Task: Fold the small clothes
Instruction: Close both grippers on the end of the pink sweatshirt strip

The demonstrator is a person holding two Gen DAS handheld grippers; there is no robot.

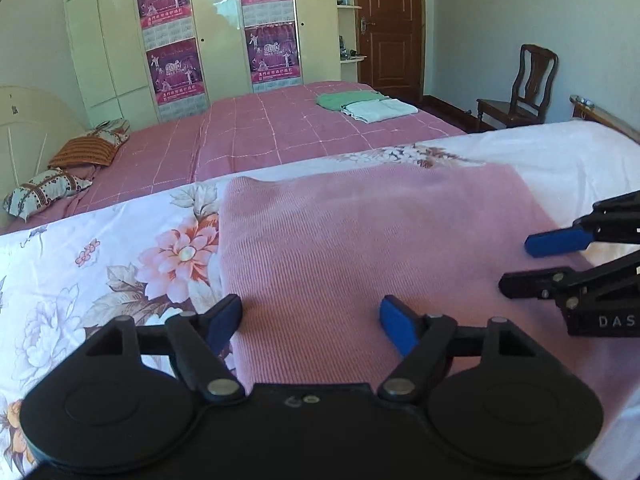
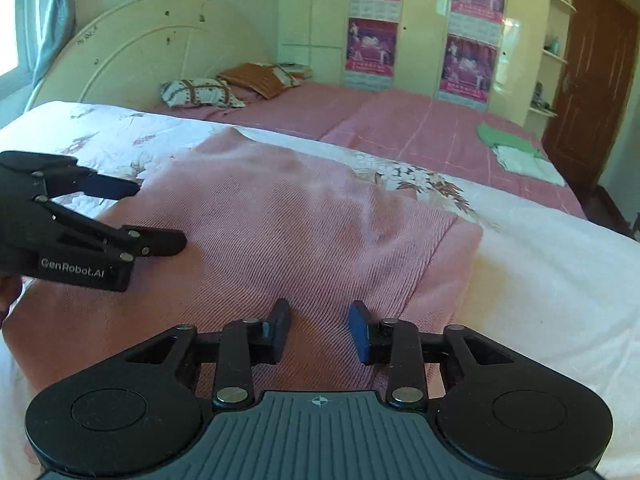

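A pink ribbed knit garment [image 1: 360, 240] lies spread flat on the floral white bedsheet [image 1: 120, 264]; it also shows in the right wrist view [image 2: 280, 232]. My left gripper [image 1: 310, 326] is open just above the garment's near left edge, holding nothing. My right gripper [image 2: 320, 330] is open above the garment near its right folded edge, holding nothing. The right gripper shows in the left wrist view [image 1: 516, 266] at the right, and the left gripper shows in the right wrist view [image 2: 160, 216] at the left.
A second bed with a pink checked cover [image 1: 280, 132] stands behind, with a folded green cloth [image 1: 348, 100] and a white cloth [image 1: 378, 111] on it, and pillows [image 1: 88, 148] at its head. A wooden chair [image 1: 520, 92], wardrobe [image 1: 216, 32] and door [image 1: 388, 24] lie beyond.
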